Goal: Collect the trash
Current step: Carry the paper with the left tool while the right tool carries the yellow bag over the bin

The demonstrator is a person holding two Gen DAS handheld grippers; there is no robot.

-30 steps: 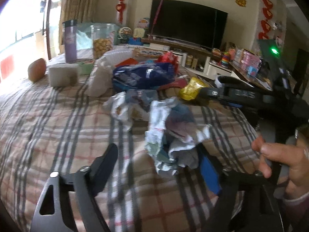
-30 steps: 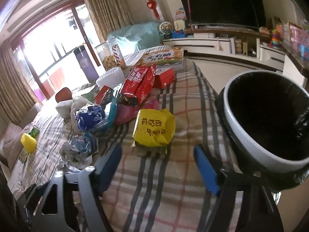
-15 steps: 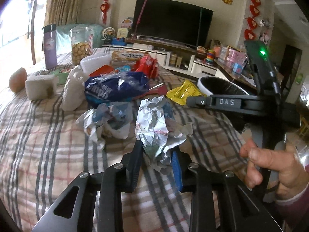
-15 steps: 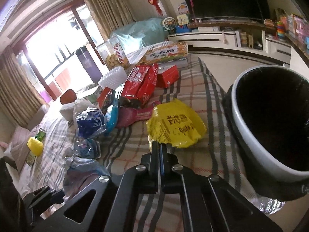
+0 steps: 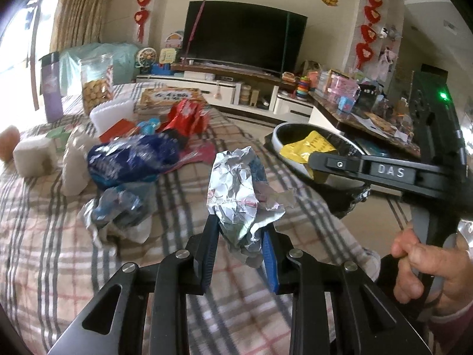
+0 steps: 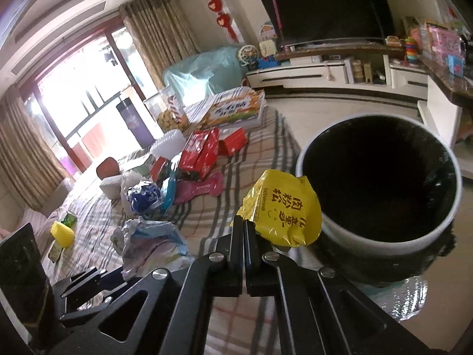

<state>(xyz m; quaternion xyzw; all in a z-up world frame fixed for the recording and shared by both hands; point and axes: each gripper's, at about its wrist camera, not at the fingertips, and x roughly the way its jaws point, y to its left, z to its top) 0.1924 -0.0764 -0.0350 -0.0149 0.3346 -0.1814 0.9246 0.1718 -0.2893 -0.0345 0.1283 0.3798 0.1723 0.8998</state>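
My left gripper (image 5: 240, 230) is shut on a crumpled silver foil wrapper (image 5: 236, 189), lifted off the plaid tablecloth (image 5: 59, 254). My right gripper (image 6: 244, 222) is shut on the edge of a yellow snack bag (image 6: 283, 210), held up beside the rim of the round black bin with a white rim (image 6: 381, 183). From the left wrist view the yellow bag (image 5: 310, 148) hangs over the near edge of that bin (image 5: 278, 136), with the right gripper's arm (image 5: 384, 171) crossing in front.
More wrappers lie on the table: a blue bag (image 5: 130, 159), red packets (image 5: 186, 118), a pink wrapper (image 6: 201, 189), a crumpled plastic wrapper (image 5: 121, 204). A biscuit jar (image 5: 97, 85), a purple bottle (image 5: 51, 85) and a box (image 6: 233, 109) stand at the far end. A hand (image 5: 425, 266) grips the right handle.
Both grippers went from open to shut, the left on the foil wrapper, the right on the yellow bag. Both items have been lifted off the cloth, the yellow bag carried toward the bin.
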